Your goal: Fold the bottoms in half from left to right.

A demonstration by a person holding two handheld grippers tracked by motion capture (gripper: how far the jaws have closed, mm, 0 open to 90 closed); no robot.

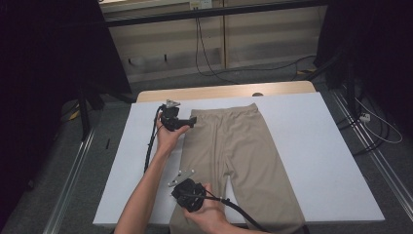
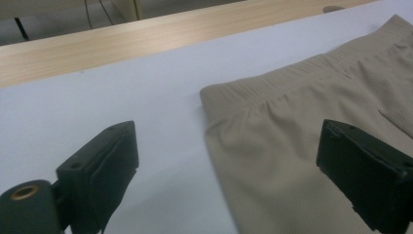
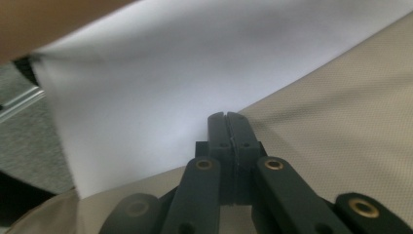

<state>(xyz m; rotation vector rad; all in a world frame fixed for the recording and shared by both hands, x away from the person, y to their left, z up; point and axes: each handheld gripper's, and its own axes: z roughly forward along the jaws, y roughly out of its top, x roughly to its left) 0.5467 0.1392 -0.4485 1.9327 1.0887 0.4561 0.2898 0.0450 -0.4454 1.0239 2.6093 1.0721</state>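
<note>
- A pair of beige trousers [image 1: 238,151] lies flat on the white table cover [image 1: 316,161], waistband toward the far edge, legs running toward the person.
- The left gripper [image 1: 187,122] hovers at the waistband's left corner; in the left gripper view its jaws stand wide apart, one over the bare cover, the other over the fabric [image 2: 302,141], nothing pinched between them.
- The right gripper [image 1: 181,187] sits at the outer edge of the left trouser leg, near the table's near side.
- In the right gripper view its jaws are pressed together at the leg's edge [image 3: 341,112]; whether cloth is caught between them cannot be told.
- No brand, label or writing is legible on the trousers, the cover or either gripper.
</note>
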